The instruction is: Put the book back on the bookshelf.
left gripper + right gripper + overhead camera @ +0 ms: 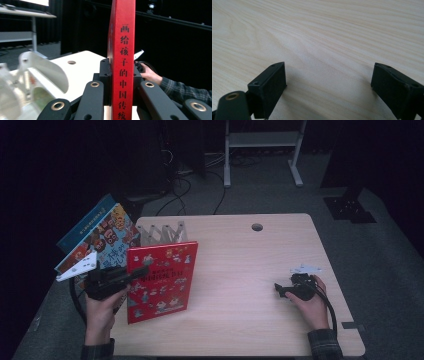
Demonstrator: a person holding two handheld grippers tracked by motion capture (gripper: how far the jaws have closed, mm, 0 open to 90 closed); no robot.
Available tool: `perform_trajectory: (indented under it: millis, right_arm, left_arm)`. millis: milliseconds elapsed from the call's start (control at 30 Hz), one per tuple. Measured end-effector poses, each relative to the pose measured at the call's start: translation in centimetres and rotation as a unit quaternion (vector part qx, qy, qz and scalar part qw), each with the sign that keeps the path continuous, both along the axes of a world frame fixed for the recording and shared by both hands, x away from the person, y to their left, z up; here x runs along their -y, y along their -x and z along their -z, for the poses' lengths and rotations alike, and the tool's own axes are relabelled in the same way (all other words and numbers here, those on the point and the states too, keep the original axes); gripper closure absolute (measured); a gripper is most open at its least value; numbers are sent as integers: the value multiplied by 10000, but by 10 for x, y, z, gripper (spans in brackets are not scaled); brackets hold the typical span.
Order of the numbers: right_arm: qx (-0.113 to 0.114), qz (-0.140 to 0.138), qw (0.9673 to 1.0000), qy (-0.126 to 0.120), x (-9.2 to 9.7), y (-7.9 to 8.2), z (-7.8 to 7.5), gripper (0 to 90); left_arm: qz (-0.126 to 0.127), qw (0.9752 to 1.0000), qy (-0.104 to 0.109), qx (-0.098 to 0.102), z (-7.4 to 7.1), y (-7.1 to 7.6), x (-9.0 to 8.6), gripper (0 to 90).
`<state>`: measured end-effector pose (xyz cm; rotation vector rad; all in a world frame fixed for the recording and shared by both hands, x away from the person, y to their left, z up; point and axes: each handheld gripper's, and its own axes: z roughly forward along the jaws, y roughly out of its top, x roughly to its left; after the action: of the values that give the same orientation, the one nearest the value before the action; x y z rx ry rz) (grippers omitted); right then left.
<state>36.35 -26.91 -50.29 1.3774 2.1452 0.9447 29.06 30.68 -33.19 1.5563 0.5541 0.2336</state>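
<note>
One red book (161, 281) is clamped at its spine by the left gripper (134, 275) and held upright above the tabletop's (240, 270) left edge, beside the white slotted rack (161, 234). Risk, as judged: the grip sits at one edge only, so the book could pivot or slip, or snag a rack divider. Spine (123, 65) reads "画给孩子的中国传统". Right gripper (280, 289) rests near the right edge, jaws wide, holding nothing.
</note>
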Motion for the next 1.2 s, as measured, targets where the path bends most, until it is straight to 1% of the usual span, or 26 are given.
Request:
perform_trajectory:
  millis: [67,167,367,533,600,667,733,767,867,967,1033,1133,1200]
  right_arm:
    - [1,3,10000,-1,0,0,0,117]
    - [5,21,10000,0,0,0,0,117]
    - [2,51,10000,0,0,0,0,119]
    - [0,71,10000,-2,1,0,0,119]
    - [-1,79,10000,-3,1,0,0,120]
    - [2,89,10000,-1,1,0,0,120]
    - [4,102,9999,-7,1,0,0,120]
    - [4,106,9999,-7,1,-1,0,120]
    - [4,109,9999,-8,1,0,0,121]
    - [4,117,9999,-5,1,-1,0,121]
    - [4,122,9999,-5,1,-1,0,121]
    - [5,130,9999,-5,1,-1,0,121]
    - [6,133,9999,-7,1,-1,0,121]
  left_arm:
    - [-109,9999,55,19,-2,3,-9,796]
    - [-293,9995,65,87,-4,8,-21,796]
    - [-528,9984,156,123,-7,15,-42,796]
    - [-883,9956,227,212,-11,20,-59,796]
    - [-1004,9944,243,243,-12,21,-63,796]
    - [-1219,9920,169,286,-12,21,-65,796]
    - [-1466,9887,33,317,-12,18,-64,796]
    - [-1542,9875,-2,328,-12,16,-63,796]
    - [-1733,9843,-10,347,-10,9,-59,796]
    - [-1959,9799,-20,368,-8,1,-54,796]
    - [-2081,9773,-74,390,-8,-6,-51,796]
    - [-2219,9740,-136,436,-6,-14,-45,796]
    - [-2331,9711,-199,470,-4,-20,-40,796]
